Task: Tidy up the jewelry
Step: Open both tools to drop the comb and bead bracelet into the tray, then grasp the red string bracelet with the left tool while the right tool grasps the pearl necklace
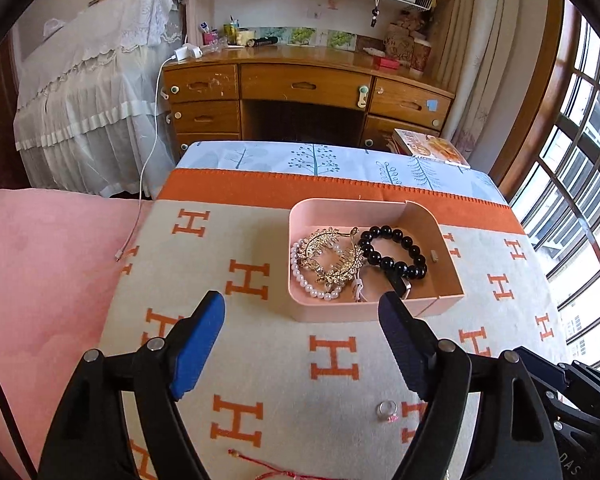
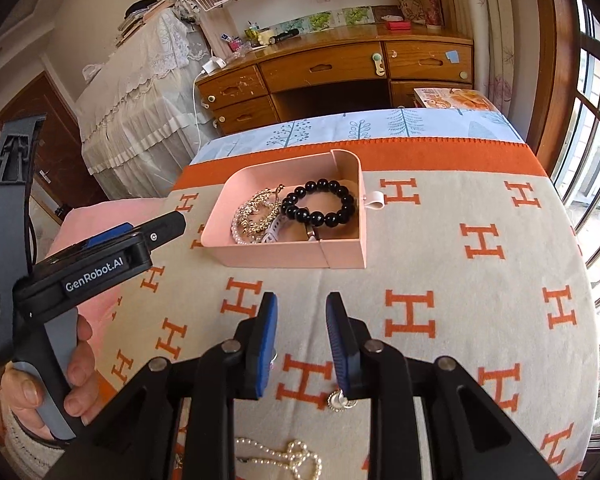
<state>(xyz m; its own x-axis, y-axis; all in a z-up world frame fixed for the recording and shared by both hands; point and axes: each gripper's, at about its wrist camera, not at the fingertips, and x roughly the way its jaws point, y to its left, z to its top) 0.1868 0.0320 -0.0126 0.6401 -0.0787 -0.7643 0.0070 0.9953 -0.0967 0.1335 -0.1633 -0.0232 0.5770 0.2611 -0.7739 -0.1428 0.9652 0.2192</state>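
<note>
Pink plush lies along the left edge of the bed, where a white charging cable [image 1: 140, 184] trails down onto it; beside that spreads the cream blanket [image 1: 284, 364] patterned with orange letter H and an orange band at its far edge. Over its near left part hovers the left gripper [image 1: 302, 308], its blue fingers [image 1: 204, 336] spread wide and holding nothing; in the right wrist view its black body reads "GenRobot.AI". Just below it, at the blanket's near edge, lies a red cord bracelet [image 1: 268, 470], and slightly right a small ring with a pink stone [image 1: 387, 411]. Toward the far middle sits the pink tray [image 1: 300, 312], holding a pearl bracelet [image 1: 304, 280], a gold hair comb [image 1: 332, 256], a black bead bracelet [image 1: 396, 252] and a watch strap. Further right, the right gripper [image 2: 302, 312] hovers low with its fingers partly apart and empty; a small round sparkly piece [image 2: 340, 400] lies on the blanket right by its right finger, and a pearl-and-gold chain [image 2: 284, 456] rests at the near edge beneath it. The risks, as I judge them: the soft blanket may give under a finger so a small piece slips or gets pressed into the weave, the chain may snag, and a careless drop could tangle with the comb's teeth.
</note>
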